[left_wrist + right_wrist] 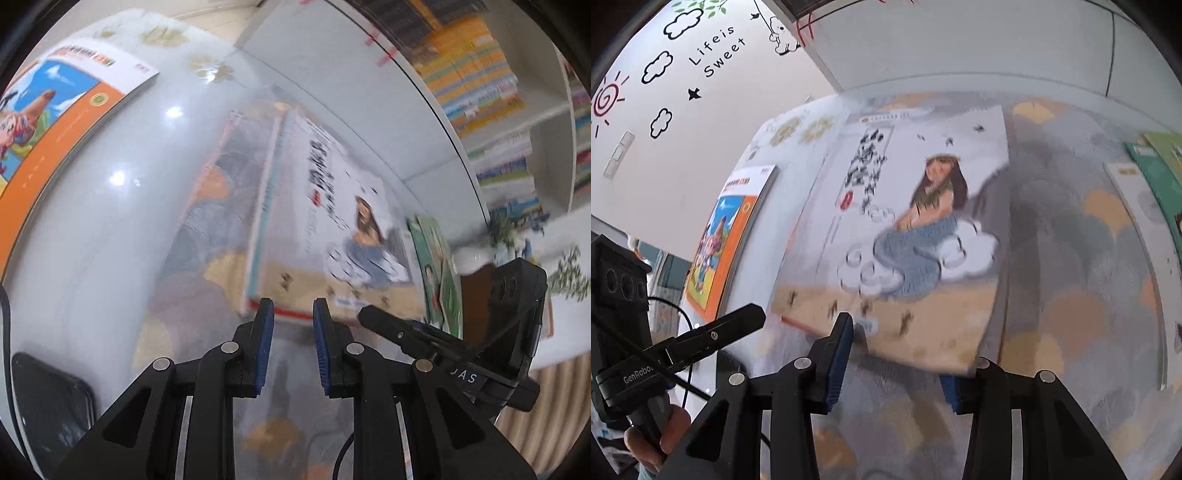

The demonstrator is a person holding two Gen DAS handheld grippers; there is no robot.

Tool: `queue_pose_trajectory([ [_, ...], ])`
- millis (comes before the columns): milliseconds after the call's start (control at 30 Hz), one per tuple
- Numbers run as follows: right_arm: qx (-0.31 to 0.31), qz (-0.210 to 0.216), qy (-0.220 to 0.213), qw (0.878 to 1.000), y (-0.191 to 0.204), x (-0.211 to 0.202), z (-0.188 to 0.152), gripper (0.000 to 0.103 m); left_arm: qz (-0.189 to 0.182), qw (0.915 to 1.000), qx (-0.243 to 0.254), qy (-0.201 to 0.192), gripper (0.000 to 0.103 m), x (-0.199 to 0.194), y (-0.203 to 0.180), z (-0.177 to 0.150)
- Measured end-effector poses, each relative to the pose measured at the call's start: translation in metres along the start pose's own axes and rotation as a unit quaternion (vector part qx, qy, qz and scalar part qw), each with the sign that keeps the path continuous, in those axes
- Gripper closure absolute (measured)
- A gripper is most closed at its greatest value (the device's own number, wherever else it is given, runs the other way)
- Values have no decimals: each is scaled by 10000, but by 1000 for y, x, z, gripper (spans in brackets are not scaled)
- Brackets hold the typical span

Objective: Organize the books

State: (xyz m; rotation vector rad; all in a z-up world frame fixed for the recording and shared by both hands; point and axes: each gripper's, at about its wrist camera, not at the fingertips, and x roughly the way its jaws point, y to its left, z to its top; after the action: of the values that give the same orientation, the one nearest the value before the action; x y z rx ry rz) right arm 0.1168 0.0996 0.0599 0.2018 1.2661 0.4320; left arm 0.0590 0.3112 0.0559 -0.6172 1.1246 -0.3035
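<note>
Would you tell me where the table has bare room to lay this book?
Bare white tabletop lies between the orange book and the mermaid book. The patterned mat is open between that book and the green books, which crowd the right edge.

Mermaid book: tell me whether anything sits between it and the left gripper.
Nothing visible does. The left gripper is open just short of the mermaid book, at its near edge, with only bare table between. The right gripper straddles that same edge.

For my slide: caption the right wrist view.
Open right gripper at the near edge of a white mermaid-cover book on a glossy table.
</note>
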Motion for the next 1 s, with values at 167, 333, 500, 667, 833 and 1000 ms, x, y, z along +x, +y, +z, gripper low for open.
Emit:
queue_pose_trajectory([
  [167, 48, -43, 74, 10000, -43, -35, -48, 60, -194, 9988, 374, 236, 78, 0, -39, -28],
  [333, 649, -569, -86, 9962, -132, -86, -83, 47, -293, 9952, 712, 610, 77, 29, -98, -56],
  [500, 1573, -788, -591, 9826, -236, -149, -101, 47, -597, 9877, 1071, 974, 75, 78, -178, -77],
  [667, 2283, -1097, -990, 9623, -322, -203, -116, 47, -709, 9782, 1503, 1248, 74, 141, -263, -81],
  [833, 2778, -1111, -1058, 9483, -385, -225, -125, 47, -664, 9822, 1222, 1262, 50, 202, -315, -52],
  [1000, 2652, -1130, -851, 9538, -421, -219, -110, 47, 70, 9903, 1037, 921, 50, 249, -340, -19],
])
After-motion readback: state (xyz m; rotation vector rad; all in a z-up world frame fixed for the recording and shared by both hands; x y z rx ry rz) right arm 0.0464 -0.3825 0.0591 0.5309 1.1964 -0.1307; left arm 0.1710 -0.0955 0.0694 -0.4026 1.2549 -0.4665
